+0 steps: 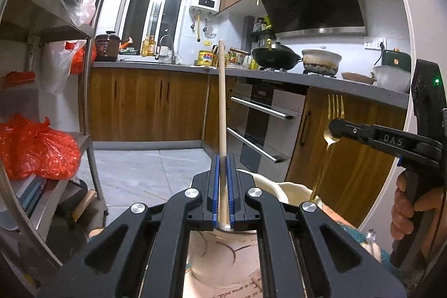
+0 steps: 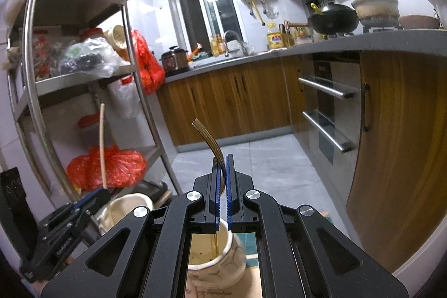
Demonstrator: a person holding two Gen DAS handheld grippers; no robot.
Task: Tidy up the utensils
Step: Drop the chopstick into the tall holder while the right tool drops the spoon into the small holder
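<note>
My left gripper (image 1: 223, 161) is shut on a pale wooden stick, a chopstick or utensil handle (image 1: 222, 102), held upright over a cream ceramic jar (image 1: 220, 259); its lower end reaches into the jar. My right gripper (image 2: 222, 164) is shut on a gold fork (image 2: 208, 138), tines up, with its handle going down into a second cream jar (image 2: 215, 256). In the left wrist view the right gripper (image 1: 335, 127) and the fork (image 1: 335, 105) show at the right. In the right wrist view the left gripper (image 2: 97, 196) and stick (image 2: 102, 144) show at lower left over the first jar (image 2: 127, 207).
A steel shelf rack (image 2: 139, 91) with red plastic bags (image 2: 106, 166) stands to the left. Wooden cabinets (image 2: 237, 97) and an oven (image 2: 327, 108) run along the back and right under a grey counter (image 1: 321, 80) with a wok (image 1: 275, 55) and pots. The floor (image 1: 145, 172) is grey tile.
</note>
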